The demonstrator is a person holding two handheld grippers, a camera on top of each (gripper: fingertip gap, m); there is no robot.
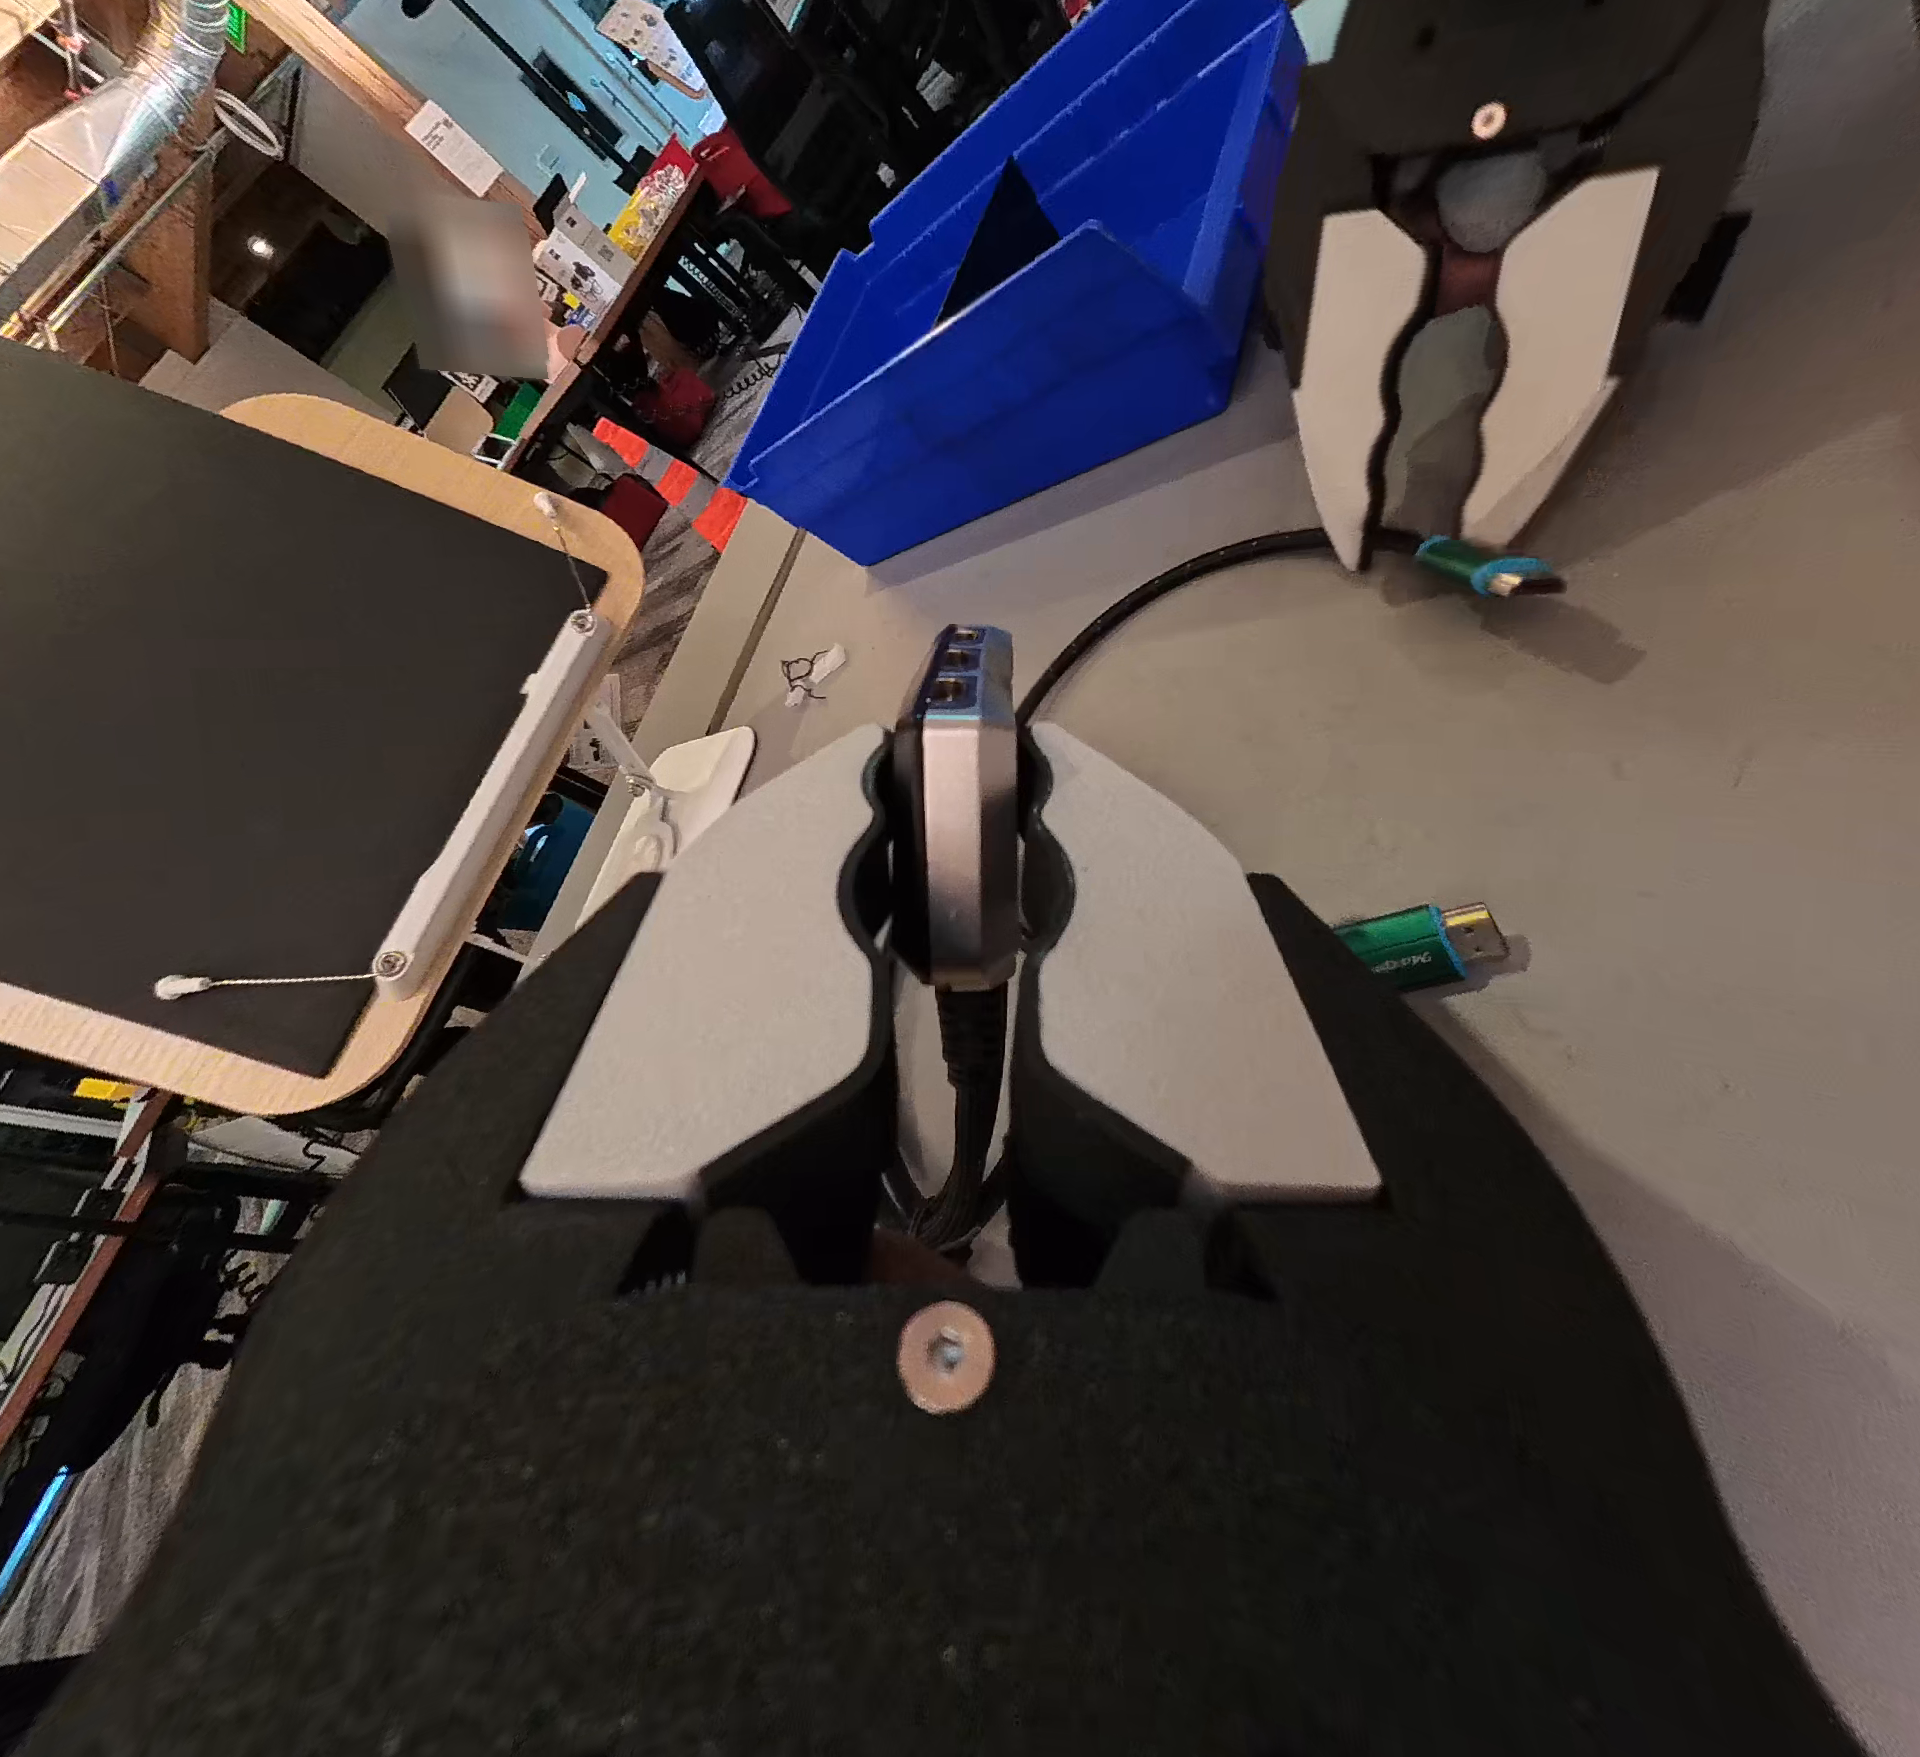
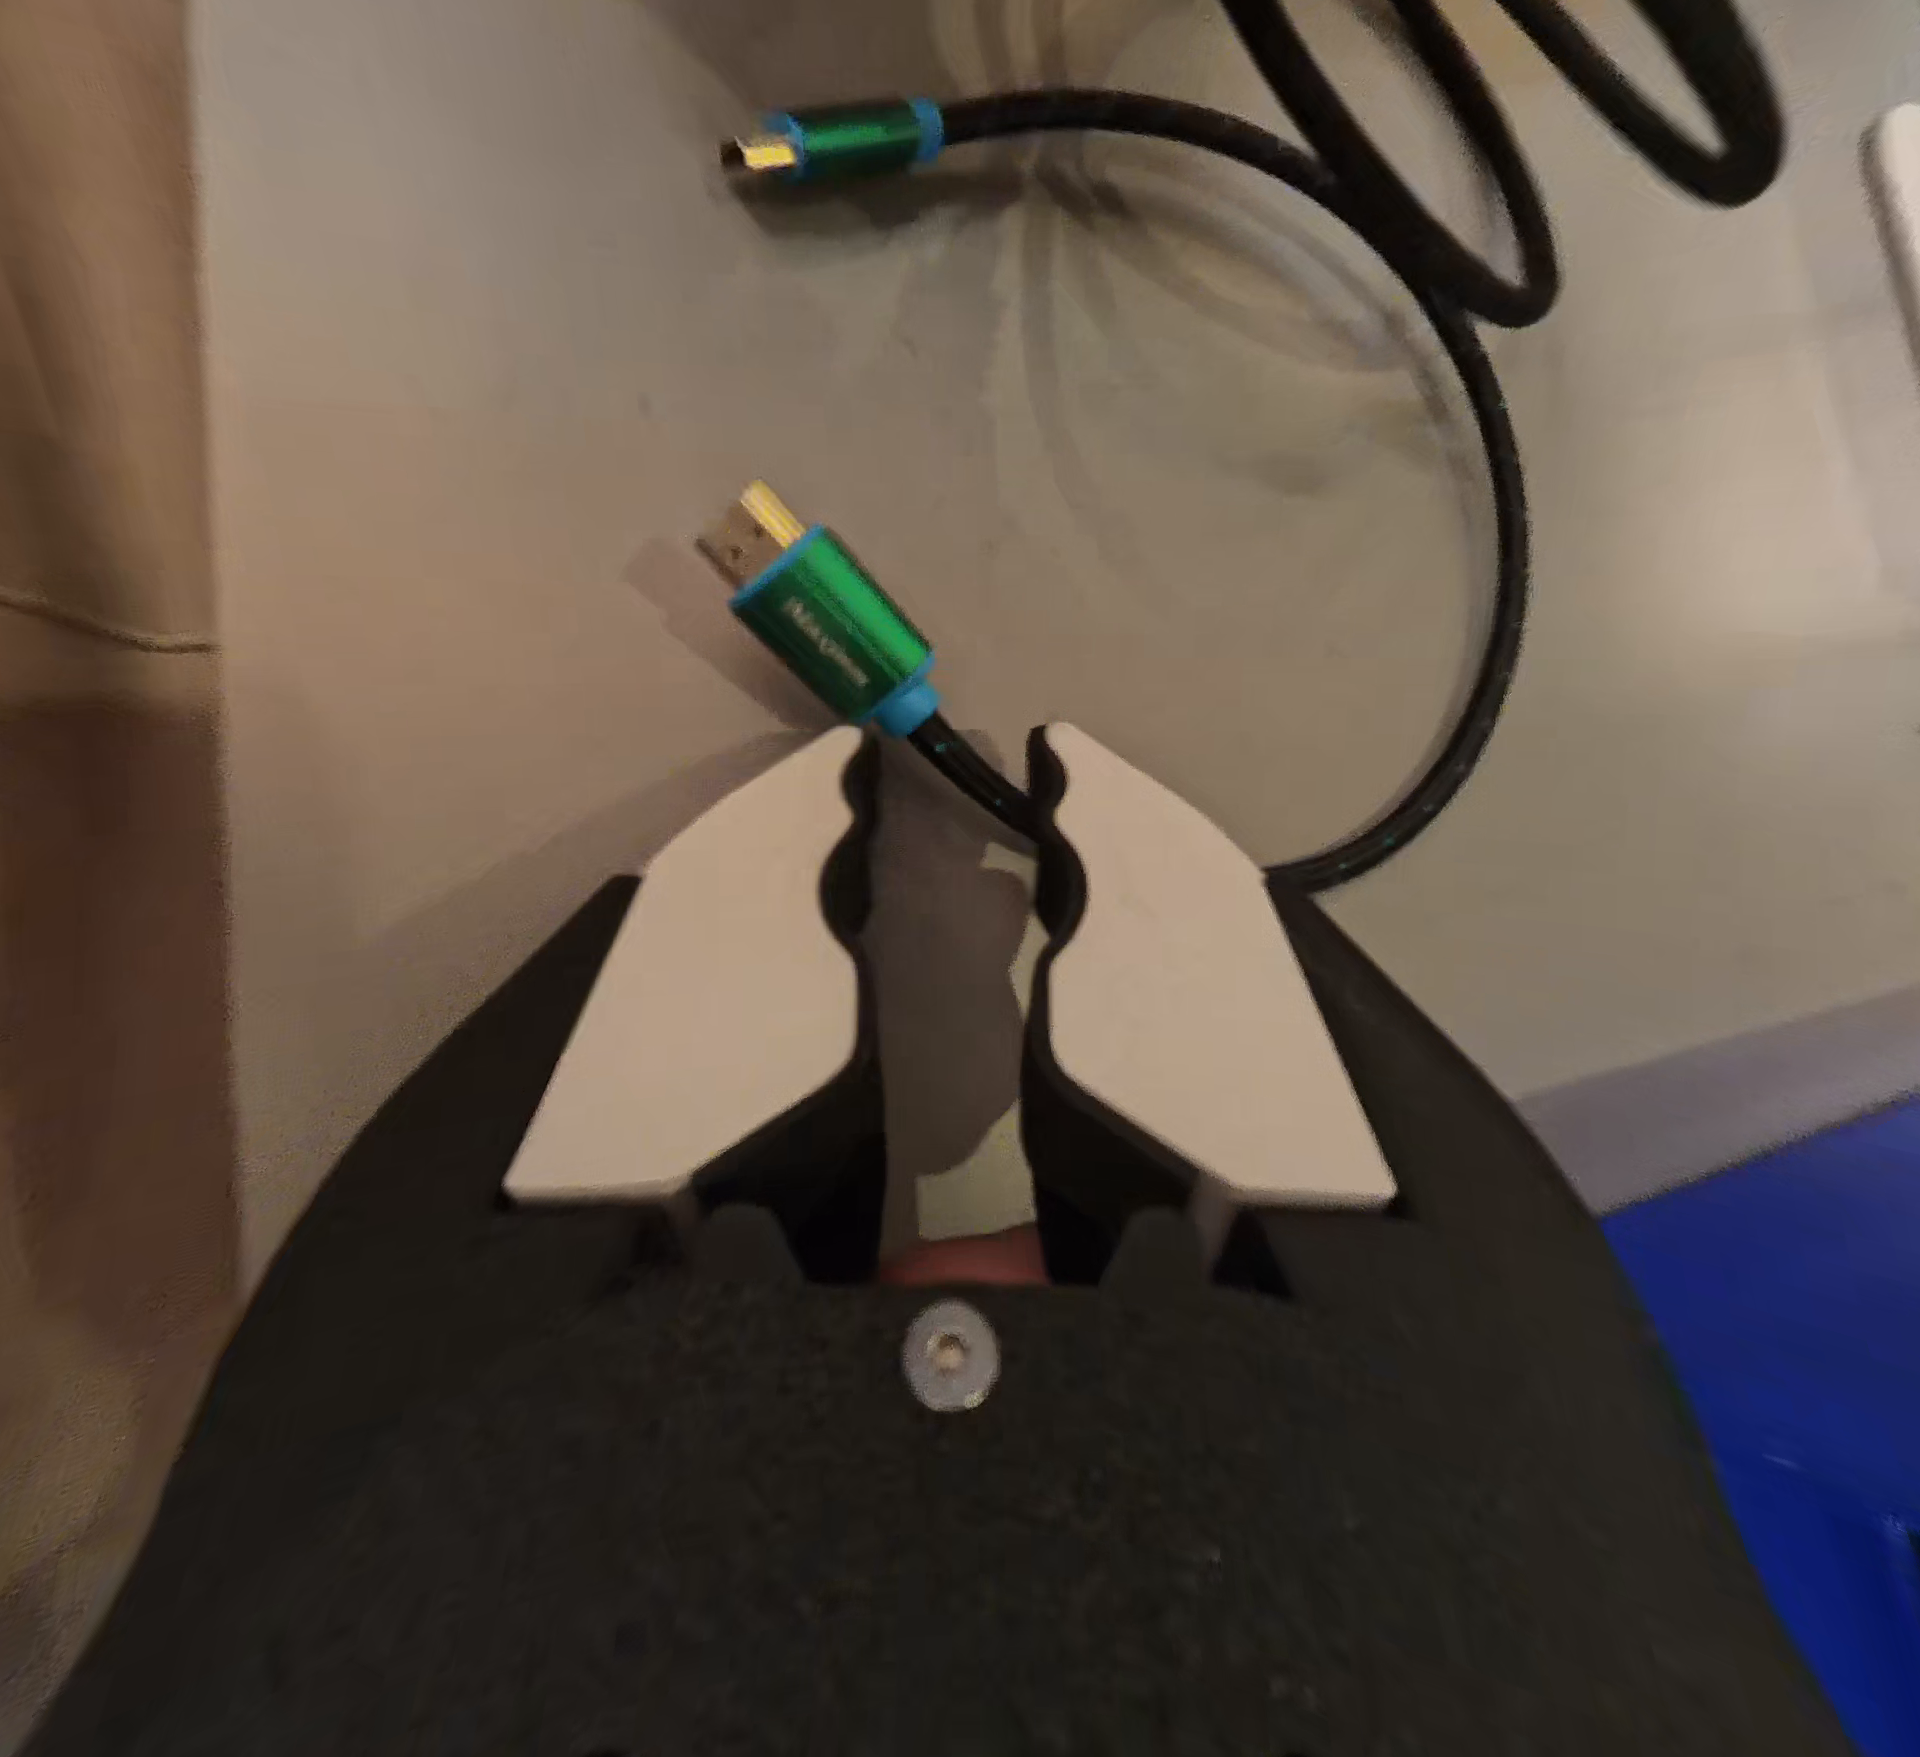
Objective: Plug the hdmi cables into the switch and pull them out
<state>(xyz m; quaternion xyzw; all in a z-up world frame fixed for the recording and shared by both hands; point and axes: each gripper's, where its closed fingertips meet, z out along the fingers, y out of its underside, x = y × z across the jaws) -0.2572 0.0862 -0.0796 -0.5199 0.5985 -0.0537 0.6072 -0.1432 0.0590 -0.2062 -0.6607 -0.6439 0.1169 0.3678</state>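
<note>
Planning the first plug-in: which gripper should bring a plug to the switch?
Right. The right gripper already straddles the cable behind a green plug; the left gripper is shut on the switch.

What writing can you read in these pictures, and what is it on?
Near plug, right wrist view: light print along its green shell; I don't quote writing.
Loose plug, left wrist view: print on its green shell, likewise not quoted.
Wall papers: too small to read.
White sheet on the wooden beam: too small to read.
</note>
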